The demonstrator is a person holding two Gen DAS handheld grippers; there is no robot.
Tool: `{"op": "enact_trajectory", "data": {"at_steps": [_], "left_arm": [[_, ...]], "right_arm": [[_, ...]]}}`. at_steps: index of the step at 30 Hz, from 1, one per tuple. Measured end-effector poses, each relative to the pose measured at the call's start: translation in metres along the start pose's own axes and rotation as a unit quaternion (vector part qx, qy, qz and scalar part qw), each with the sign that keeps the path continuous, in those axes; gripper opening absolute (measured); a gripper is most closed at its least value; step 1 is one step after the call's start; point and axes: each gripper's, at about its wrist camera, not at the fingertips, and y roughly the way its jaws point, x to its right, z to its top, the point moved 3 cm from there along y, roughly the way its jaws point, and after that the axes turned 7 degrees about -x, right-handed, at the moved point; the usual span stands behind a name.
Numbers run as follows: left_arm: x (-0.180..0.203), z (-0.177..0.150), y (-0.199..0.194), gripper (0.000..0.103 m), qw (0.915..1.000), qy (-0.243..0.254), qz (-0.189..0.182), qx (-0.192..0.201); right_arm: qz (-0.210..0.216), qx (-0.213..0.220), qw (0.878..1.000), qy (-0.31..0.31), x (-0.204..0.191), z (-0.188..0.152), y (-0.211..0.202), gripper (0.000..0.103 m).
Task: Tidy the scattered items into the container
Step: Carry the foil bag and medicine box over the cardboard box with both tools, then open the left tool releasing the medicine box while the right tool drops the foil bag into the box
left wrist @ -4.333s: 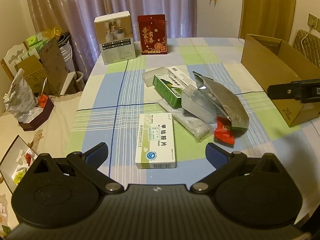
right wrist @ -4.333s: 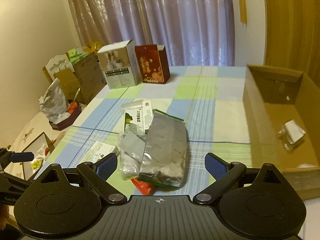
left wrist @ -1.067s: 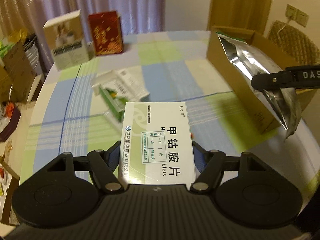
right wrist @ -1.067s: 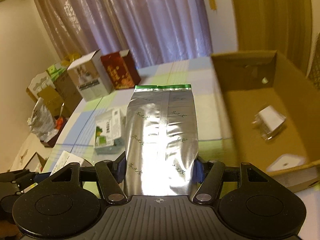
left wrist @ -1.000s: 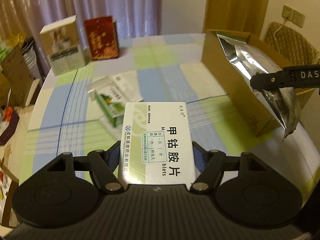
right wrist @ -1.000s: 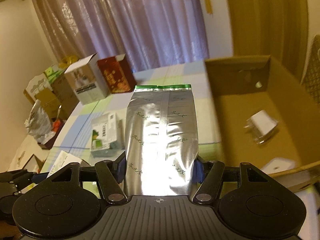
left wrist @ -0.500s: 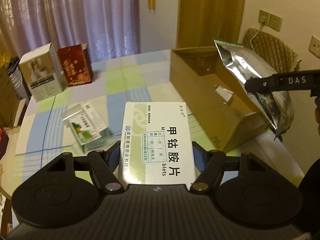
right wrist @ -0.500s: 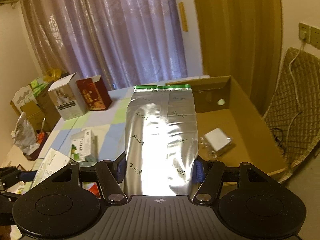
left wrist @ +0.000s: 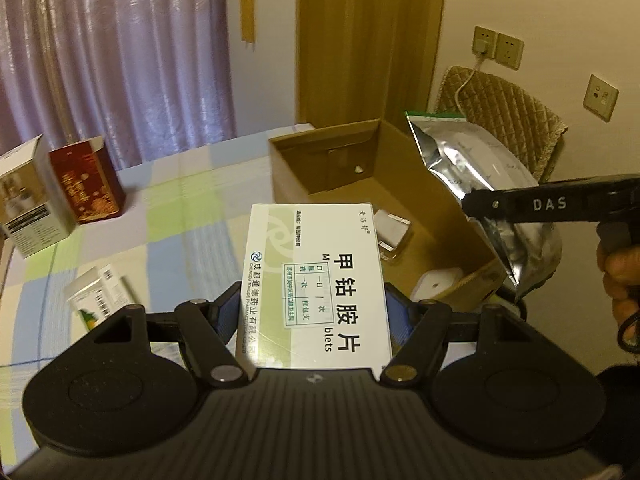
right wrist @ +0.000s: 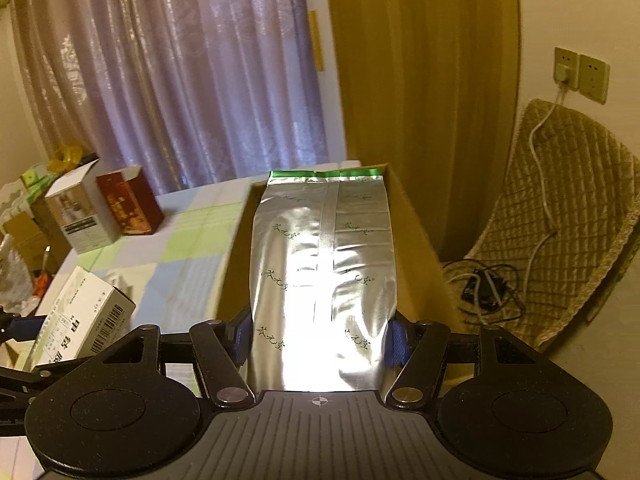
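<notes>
A: Clamping the pill box (left wrist: pixel 318 284), your left gripper (left wrist: pixel 316 314) holds it in the air in front of the carton (left wrist: pixel 400 184); your right gripper (right wrist: pixel 320 336) pinches the foil bag (right wrist: pixel 322 276) over it.

B: Anything only one view shows?

A: Left wrist alone shows the carton's inside, with white items (left wrist: pixel 436 284). From the right wrist, your bag hides that interior.
</notes>
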Motion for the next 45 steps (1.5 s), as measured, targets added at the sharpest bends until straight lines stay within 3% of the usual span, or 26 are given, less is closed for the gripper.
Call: {"op": "enact_trajectory", "data": {"at_steps": [11, 23, 25, 26, 27, 45], "left_arm": [[0.038, 0.039, 0.051, 0.067, 0.9995, 0.007, -0.03, -0.007], [0.062, 0.052, 0.094, 0.067, 0.9985, 0.015, -0.051, -0.01], [0.062, 0.052, 0.096, 0.07, 0.9982, 0.014, -0.058, -0.007], [0.063, 0.052, 0.098, 0.079, 0.9981, 0.012, -0.06, -0.006], [0.062, 0.053, 0.098, 0.081, 0.9983, 0.011, -0.058, -0.005], [0.02, 0.039, 0.075, 0.081, 0.9997, 0.001, -0.023, -0.001]], "right_arm": [[-0.013, -0.012, 1.0, 0.007, 0.037, 0.015, 0.027, 0.066], [-0.01, -0.018, 0.999, 0.028, 0.066, 0.019, 0.044, 0.066], [-0.011, -0.021, 0.999, 0.03, 0.069, 0.019, 0.045, 0.066], [-0.011, -0.022, 0.999, 0.031, 0.07, 0.019, 0.046, 0.066], [-0.011, -0.023, 0.999, 0.032, 0.071, 0.018, 0.047, 0.066], [0.017, -0.037, 0.999, 0.026, 0.047, 0.033, 0.075, 0.066]]}}
